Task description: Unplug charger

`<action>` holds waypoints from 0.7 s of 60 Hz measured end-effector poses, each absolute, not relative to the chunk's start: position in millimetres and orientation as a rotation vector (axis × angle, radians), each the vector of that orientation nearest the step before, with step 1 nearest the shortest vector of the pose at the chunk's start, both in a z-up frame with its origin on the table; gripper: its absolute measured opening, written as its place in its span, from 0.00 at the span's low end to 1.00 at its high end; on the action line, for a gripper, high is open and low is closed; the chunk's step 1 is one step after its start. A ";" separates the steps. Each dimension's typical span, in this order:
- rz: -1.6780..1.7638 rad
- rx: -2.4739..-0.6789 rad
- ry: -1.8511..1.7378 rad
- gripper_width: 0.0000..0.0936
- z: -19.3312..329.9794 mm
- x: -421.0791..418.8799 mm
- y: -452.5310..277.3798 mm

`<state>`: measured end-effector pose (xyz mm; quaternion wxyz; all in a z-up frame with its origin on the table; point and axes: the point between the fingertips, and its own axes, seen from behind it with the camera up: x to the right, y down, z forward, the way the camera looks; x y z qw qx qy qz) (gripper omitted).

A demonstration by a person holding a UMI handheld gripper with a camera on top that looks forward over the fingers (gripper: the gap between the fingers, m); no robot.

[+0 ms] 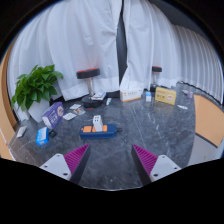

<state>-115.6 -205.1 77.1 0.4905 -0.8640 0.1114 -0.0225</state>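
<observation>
A white charger [97, 120] is plugged upright into a blue power strip with an orange patch [99, 129], which lies on the dark grey marbled table [150, 125]. My gripper [111, 158] is open and empty. Its two magenta pads [77, 157] stand wide apart above the bare tabletop. The strip and charger lie beyond the fingers, a little to the left of the gap's middle. Nothing is between the fingers.
A potted green plant [37, 86] stands at the far left. Small boxes and cards [52, 112] lie left of the strip. A yellow box [165, 95] and a white box [130, 95] stand at the back before white curtains. A wooden chair back [209, 118] is at right.
</observation>
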 end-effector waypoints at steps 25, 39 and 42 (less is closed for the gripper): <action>-0.110 -2.083 0.164 0.42 18.6 -138.8 -11.5; -0.121 -2.119 0.133 0.10 13.4 -134.7 -5.4; -0.095 -2.088 0.123 0.10 35.0 -135.4 -3.6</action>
